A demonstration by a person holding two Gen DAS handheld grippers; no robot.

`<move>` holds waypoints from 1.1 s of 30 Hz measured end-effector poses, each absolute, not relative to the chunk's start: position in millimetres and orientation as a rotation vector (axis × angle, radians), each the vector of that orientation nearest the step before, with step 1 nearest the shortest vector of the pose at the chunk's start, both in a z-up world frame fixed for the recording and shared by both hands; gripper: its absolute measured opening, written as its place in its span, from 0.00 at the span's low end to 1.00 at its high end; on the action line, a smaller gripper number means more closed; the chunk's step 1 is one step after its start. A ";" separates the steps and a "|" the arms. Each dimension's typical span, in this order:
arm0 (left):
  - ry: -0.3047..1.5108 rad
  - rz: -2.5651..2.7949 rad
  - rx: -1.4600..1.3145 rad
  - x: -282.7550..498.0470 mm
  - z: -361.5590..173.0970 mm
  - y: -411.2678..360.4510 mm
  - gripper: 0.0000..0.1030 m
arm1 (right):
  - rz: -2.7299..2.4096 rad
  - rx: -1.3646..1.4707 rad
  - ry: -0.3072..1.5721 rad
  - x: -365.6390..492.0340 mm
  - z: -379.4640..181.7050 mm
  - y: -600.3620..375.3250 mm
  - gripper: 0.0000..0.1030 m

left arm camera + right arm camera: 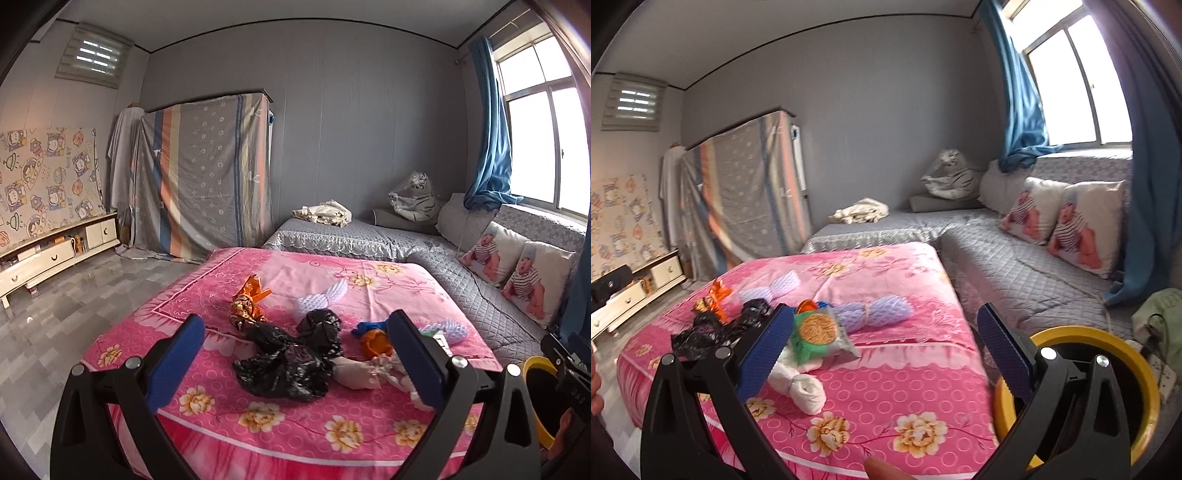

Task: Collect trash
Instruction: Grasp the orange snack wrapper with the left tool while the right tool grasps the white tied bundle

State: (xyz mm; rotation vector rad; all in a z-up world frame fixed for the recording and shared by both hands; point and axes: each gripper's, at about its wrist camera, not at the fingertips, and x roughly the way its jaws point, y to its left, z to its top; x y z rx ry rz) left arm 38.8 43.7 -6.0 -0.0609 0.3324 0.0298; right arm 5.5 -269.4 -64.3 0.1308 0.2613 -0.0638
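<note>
Several scraps, among them a black bag (291, 363) and snack packet (818, 334), await on the bed (886, 387); both grippers (295, 354) (882, 350) gape empty beside the yellow bin (1145, 391).

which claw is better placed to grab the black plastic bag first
Left, probably. The left claw is open with the black plastic bag centred between its fingers. The right claw is also open, but the bag lies off to its left, and the yellow bin sits beside it.

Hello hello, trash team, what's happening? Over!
Left tongs open, empty, above black bag. Right tongs open, empty, near the yellow bin. Wrappers still on pink bed. Nothing blocking.
</note>
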 end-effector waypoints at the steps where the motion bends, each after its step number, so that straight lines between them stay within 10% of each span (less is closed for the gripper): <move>1: 0.342 0.022 -0.067 44.2 -9.0 51.5 0.93 | -0.032 0.141 0.272 10.3 -68.4 -270.2 0.92; 33: 0.739 -0.071 -0.024 282.3 -71.6 133.2 0.93 | 0.370 -0.243 0.654 106.2 -123.3 -188.8 0.84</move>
